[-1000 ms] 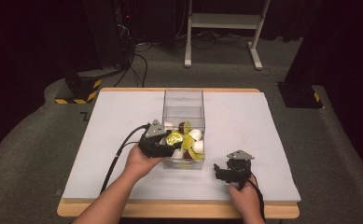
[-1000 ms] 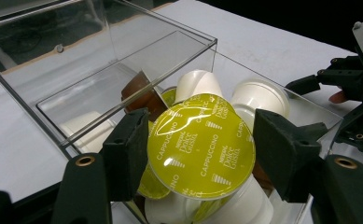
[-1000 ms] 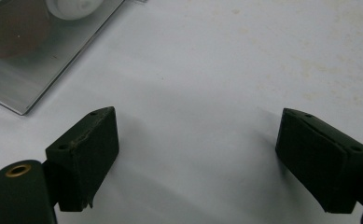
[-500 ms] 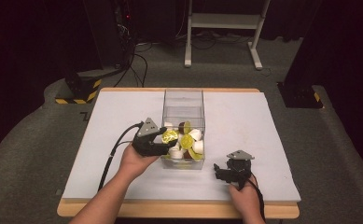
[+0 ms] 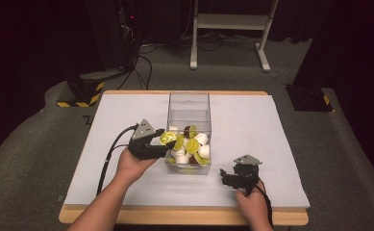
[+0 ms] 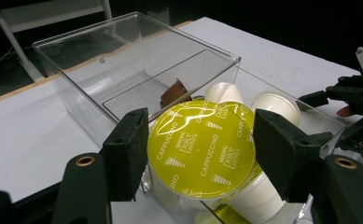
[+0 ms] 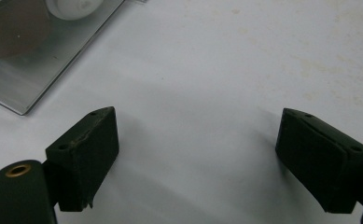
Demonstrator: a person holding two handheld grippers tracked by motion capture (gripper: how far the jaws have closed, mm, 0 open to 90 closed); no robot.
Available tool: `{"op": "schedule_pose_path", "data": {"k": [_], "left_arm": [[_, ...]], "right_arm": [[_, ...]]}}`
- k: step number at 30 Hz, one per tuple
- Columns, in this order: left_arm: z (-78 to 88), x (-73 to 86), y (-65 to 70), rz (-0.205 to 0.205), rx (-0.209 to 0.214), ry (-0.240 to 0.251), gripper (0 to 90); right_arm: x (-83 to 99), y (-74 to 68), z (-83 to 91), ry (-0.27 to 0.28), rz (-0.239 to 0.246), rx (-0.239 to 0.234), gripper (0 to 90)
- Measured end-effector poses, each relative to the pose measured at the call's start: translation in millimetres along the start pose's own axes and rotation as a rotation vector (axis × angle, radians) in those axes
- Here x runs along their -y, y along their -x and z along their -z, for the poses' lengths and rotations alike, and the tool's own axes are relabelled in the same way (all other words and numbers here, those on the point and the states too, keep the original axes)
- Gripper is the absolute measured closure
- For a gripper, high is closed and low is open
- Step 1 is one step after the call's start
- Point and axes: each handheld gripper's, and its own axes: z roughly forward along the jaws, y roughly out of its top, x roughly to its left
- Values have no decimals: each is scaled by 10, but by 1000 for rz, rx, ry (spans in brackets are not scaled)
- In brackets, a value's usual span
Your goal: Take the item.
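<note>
Left tongs [image 6: 200, 154] pinching yellow-lidded capsule [image 6: 201, 148], now lifted clear and pulled back over near-left corner of clear box [image 5: 188, 103] versus a second ago, so pick looks done, drop-off on counter [image 5: 271, 125] likely next; right tongs [image 7: 209, 158] spread, idle right of box.

Capsule lid [image 6: 201, 151]: glossy yellow foil. Box [image 6: 137, 60]: clear smooth plastic. Table cover [image 5: 252, 125]: matt white.

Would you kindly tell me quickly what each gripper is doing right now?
Left gripper: closed on a yellow-lidded capsule.
Right gripper: open, holding nothing, over the table.
</note>
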Motion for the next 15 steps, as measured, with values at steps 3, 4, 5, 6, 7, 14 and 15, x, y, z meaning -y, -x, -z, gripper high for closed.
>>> {"op": "schedule_pose_path", "data": {"k": [3,4,5,6,7,14,15], "left_arm": [[25,-6,-26,14,-5,12,377],[35,-7,-39,16,-7,12,377],[42,-8,-49,21,-11,17,377],[50,-7,-60,25,-11,19,377],[63,-8,-78,19,-13,15,377],[134,-1,-184,33,-32,25,377],[147,0,-204,27,-33,22,377]], "right_arm": [[0,-1,0,0,-1,0,133],[0,0,0,0,0,0,133],[0,-1,0,-1,-1,0,133],[0,-1,0,-1,-1,0,133],[0,0,0,0,0,0,133],[0,-1,0,-1,-1,0,133],[0,-1,0,-1,-2,0,133]]}}
